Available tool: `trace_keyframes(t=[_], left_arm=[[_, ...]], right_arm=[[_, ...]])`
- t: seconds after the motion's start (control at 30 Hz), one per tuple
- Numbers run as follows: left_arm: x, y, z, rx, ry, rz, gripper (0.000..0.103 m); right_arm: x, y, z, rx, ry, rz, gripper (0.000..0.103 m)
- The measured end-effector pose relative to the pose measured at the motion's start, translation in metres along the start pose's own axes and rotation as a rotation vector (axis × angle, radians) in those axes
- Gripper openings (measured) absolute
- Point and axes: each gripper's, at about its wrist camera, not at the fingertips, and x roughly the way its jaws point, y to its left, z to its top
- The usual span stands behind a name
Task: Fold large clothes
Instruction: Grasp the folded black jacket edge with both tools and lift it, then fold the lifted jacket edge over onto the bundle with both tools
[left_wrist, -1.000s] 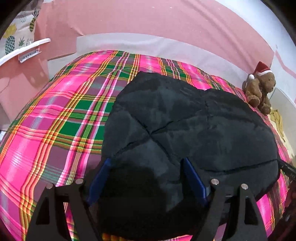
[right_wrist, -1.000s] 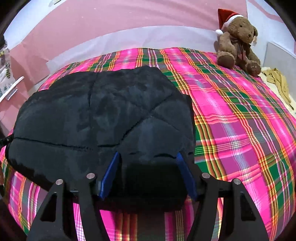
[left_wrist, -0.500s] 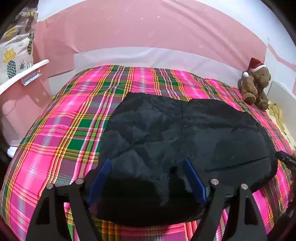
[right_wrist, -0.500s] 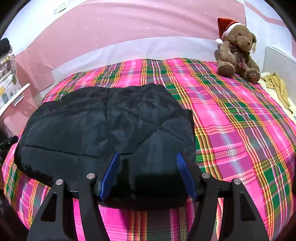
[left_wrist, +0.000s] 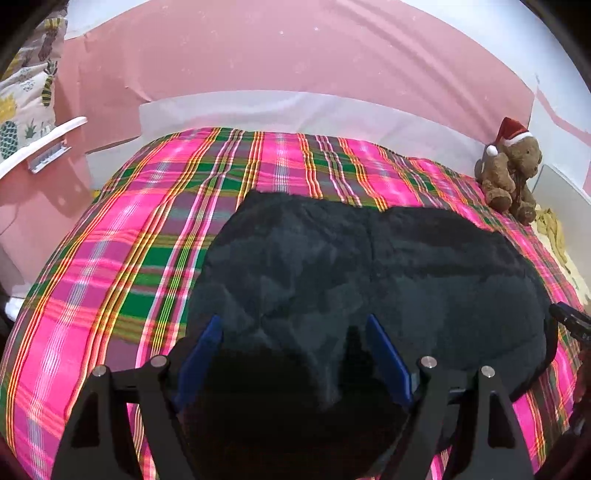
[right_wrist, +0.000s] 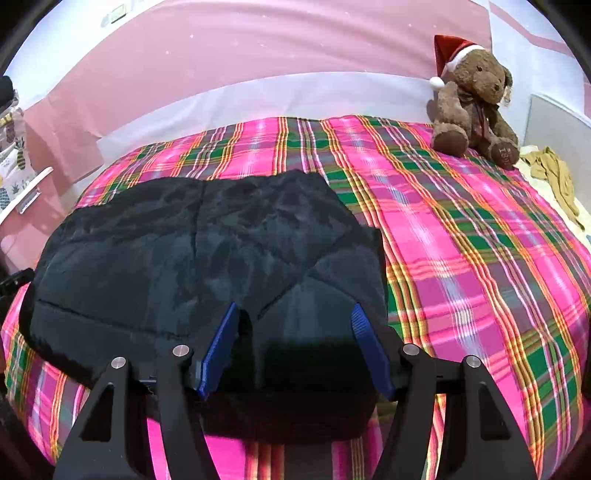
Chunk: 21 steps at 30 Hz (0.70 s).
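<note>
A black quilted garment (left_wrist: 369, 266) lies folded into a broad flat pad on the pink and green plaid bedcover (left_wrist: 129, 240). My left gripper (left_wrist: 293, 321) hovers over the garment's near left part, its blue pads wide apart and pressing on nothing. In the right wrist view the same garment (right_wrist: 184, 251) fills the left half of the bed. There my right gripper (right_wrist: 294, 307) hangs open above the garment's near right corner, with only flat cloth below its fingers. The garment's near edge is hidden in shadow under both grippers.
A brown teddy bear (right_wrist: 472, 99) in a red Santa hat sits at the far right corner of the bed. Beside it lies a yellowish cloth (right_wrist: 554, 173). A pink headboard (left_wrist: 295, 55) backs the bed. A white rail (left_wrist: 40, 142) and pineapple-print fabric (left_wrist: 22, 92) stand at the left.
My left gripper has lifted up and back from the garment, so more of the bed shows. The right gripper's view has widened slightly. Both jaws stay equally wide.
</note>
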Motion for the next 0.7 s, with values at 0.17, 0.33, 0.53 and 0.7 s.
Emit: trace_keyframes(t=[0.17, 0.33, 0.53, 0.7], left_arm=[[0.034, 0.013, 0.012, -0.033, 0.053, -0.003, 0.082], [0.024, 0.028, 0.010, -0.060, 0.033, -0.008, 0.082], [0.028, 0.066, -0.007, -0.109, 0.075, 0.010, 0.082], [0.035, 0.085, -0.020, -0.190, 0.100, -0.062, 0.084]], right_arm=[[0.025, -0.010, 0.012, 0.039, 0.041, 0.020, 0.064], [0.024, -0.022, 0.015, 0.063, 0.046, 0.018, 0.064], [0.019, -0.047, 0.000, 0.132, 0.078, 0.055, 0.064], [0.034, -0.067, -0.015, 0.247, 0.129, 0.138, 0.070]])
